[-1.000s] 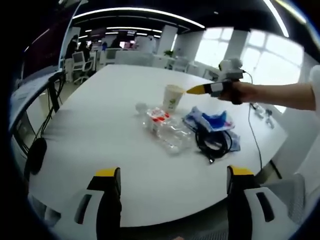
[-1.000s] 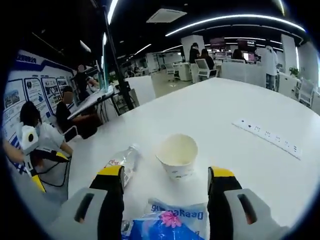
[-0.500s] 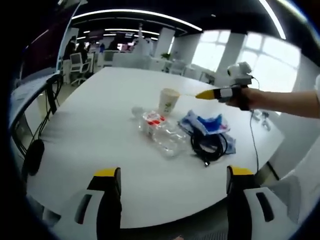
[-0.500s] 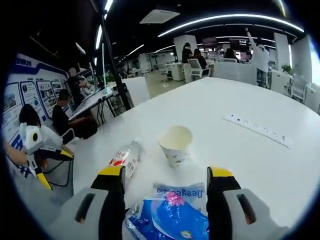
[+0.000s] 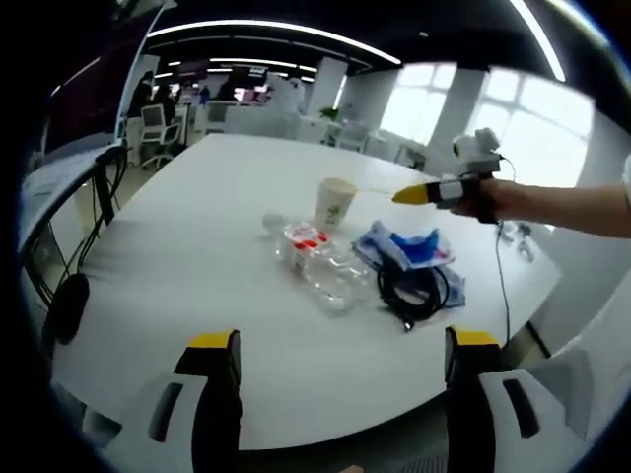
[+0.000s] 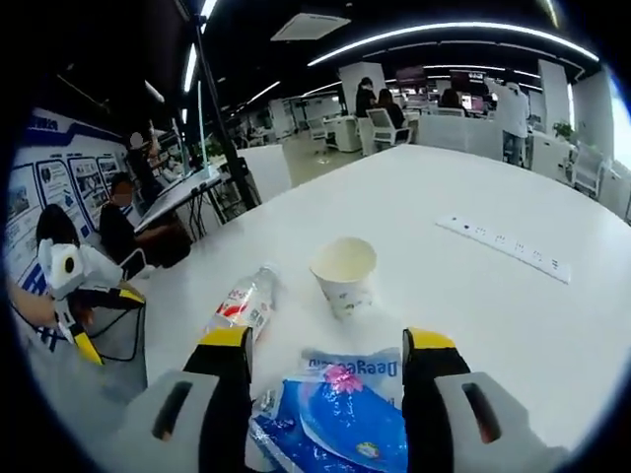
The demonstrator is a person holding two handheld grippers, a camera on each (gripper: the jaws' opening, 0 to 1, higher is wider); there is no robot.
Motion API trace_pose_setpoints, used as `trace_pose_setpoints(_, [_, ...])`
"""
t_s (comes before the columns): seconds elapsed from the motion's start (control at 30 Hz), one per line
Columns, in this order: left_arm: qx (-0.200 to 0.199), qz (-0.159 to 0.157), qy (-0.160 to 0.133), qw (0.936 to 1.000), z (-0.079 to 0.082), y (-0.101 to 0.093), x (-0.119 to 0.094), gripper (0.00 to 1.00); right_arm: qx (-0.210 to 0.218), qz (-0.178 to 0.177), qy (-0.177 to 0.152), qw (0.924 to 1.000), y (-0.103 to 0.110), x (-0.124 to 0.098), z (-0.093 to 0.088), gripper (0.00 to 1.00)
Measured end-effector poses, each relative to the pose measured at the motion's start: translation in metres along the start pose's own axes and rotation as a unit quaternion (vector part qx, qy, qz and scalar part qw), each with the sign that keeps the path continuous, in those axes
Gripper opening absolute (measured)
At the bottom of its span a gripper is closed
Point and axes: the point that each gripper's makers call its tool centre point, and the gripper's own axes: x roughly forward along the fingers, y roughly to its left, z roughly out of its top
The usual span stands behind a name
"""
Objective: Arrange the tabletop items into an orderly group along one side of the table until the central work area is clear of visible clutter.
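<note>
A paper cup [image 5: 335, 201] [image 6: 344, 275] stands upright near the middle of the white table [image 5: 187, 256] [image 6: 463, 187]. Beside it lies a clear plastic bottle with a red label [image 5: 317, 261] [image 6: 241, 304]. A blue and white plastic bag [image 5: 406, 248] [image 6: 340, 419] lies next to them, with a coil of black cable [image 5: 419, 289] at its near edge. My left gripper [image 5: 338, 347] is open, well short of the items. My right gripper [image 6: 325, 343] is open above the blue bag, and it enters the left gripper view as a yellow-tipped tool [image 5: 426, 193] held by a hand.
A white power strip [image 6: 503, 249] lies on the far side of the table. A black chair [image 5: 69, 296] stands at the table's left edge. People sit at desks [image 6: 123, 232] beyond the table; office chairs and desks fill the background.
The right gripper has drawn back from the cup, so the blue bag now shows more fully between its jaws. The left gripper view has shifted only slightly.
</note>
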Motion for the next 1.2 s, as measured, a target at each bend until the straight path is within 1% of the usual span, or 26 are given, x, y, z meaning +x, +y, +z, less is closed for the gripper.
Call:
trace_pose_setpoints(0.03, [-0.001, 0.0, 0.0, 1.0, 0.0, 0.001, 0.0, 0.82, -0.001, 0.002, 0.002, 1.0, 0.01, 0.0, 0.0, 0.58])
trace_pose_setpoints(0.07, [-0.002, 0.001, 0.0, 1.0, 0.0, 0.001, 0.0, 0.82, -0.002, 0.004, 0.002, 1.0, 0.012, 0.0, 0.0, 0.58])
trace_pose_setpoints(0.13, [-0.003, 0.002, -0.001, 1.0, 0.0, 0.002, 0.0, 0.82, -0.003, 0.012, 0.004, 0.9999, 0.022, 0.002, 0.001, 0.58])
trace_pose_setpoints(0.2, [-0.006, 0.004, -0.003, 1.0, 0.001, 0.003, 0.0, 0.82, -0.005, 0.019, 0.006, 0.9998, 0.026, 0.006, 0.001, 0.58])
trace_pose_setpoints(0.33, [-0.009, 0.006, -0.005, 0.9999, 0.002, 0.004, 0.0, 0.82, -0.013, 0.03, 0.017, 0.9993, 0.043, 0.01, -0.002, 0.57])
trace_pose_setpoints(0.37, [-0.009, 0.006, -0.004, 0.9999, 0.002, 0.004, 0.0, 0.82, -0.012, 0.032, 0.018, 0.9993, 0.04, 0.013, -0.002, 0.57])
trace_pose_setpoints(0.47, [-0.009, 0.005, -0.003, 0.9999, 0.001, 0.003, 0.0, 0.81, -0.008, 0.036, 0.025, 0.999, 0.049, 0.016, -0.003, 0.55])
trace_pose_setpoints(0.5, [-0.008, 0.005, -0.002, 0.9999, 0.001, 0.003, 0.0, 0.81, -0.013, 0.031, 0.038, 0.9987, 0.05, 0.018, -0.007, 0.54])
trace_pose_setpoints(0.53, [-0.009, 0.005, -0.002, 0.9999, 0.0, 0.003, 0.0, 0.81, -0.03, 0.03, 0.044, 0.9981, 0.054, 0.019, -0.008, 0.53])
trace_pose_setpoints(0.6, [-0.01, 0.005, -0.001, 0.9999, 0.0, 0.004, 0.0, 0.81, -0.031, 0.037, 0.046, 0.9977, 0.06, 0.024, -0.009, 0.53])
trace_pose_setpoints(0.63, [-0.01, 0.005, -0.001, 0.9999, 0.0, 0.004, 0.0, 0.81, -0.025, 0.047, 0.049, 0.9974, 0.057, 0.031, -0.009, 0.53])
trace_pose_setpoints(0.7, [-0.01, 0.005, -0.002, 0.9999, 0.0, 0.004, 0.0, 0.81, -0.021, 0.054, 0.053, 0.9969, 0.058, 0.038, -0.012, 0.53])
trace_pose_setpoints(0.77, [-0.011, 0.006, -0.001, 0.9999, 0.0, 0.004, 0.0, 0.81, -0.021, 0.054, 0.058, 0.9966, 0.063, 0.041, -0.015, 0.53])
trace_pose_setpoints(0.83, [-0.01, 0.006, 0.0, 0.9999, -0.001, 0.005, 0.001, 0.81, -0.011, 0.056, 0.059, 0.9966, 0.065, 0.044, -0.016, 0.53])
trace_pose_setpoints(0.9, [-0.008, 0.006, 0.001, 0.9999, -0.001, 0.004, 0.001, 0.81, 0.01, 0.054, 0.06, 0.9967, 0.065, 0.048, -0.017, 0.53])
trace_pose_setpoints(1.0, [-0.007, 0.005, 0.003, 1.0, -0.002, 0.003, 0.001, 0.81, 0.04, 0.04, 0.055, 0.9969, 0.059, 0.054, -0.015, 0.52])
trace_pose_setpoints(1.03, [-0.006, 0.005, 0.004, 1.0, -0.002, 0.003, 0.001, 0.81, 0.055, 0.04, 0.052, 0.9963, 0.057, 0.058, -0.014, 0.52])
trace_pose_setpoints(1.07, [-0.006, 0.006, 0.003, 1.0, -0.002, 0.004, 0.001, 0.81, 0.061, 0.042, 0.052, 0.9959, 0.058, 0.06, -0.014, 0.52])
trace_pose_setpoints(1.2, [-0.01, 0.007, 0.002, 0.9999, -0.001, 0.004, 0.001, 0.81, 0.058, 0.047, 0.056, 0.9956, 0.077, 0.067, -0.015, 0.52])
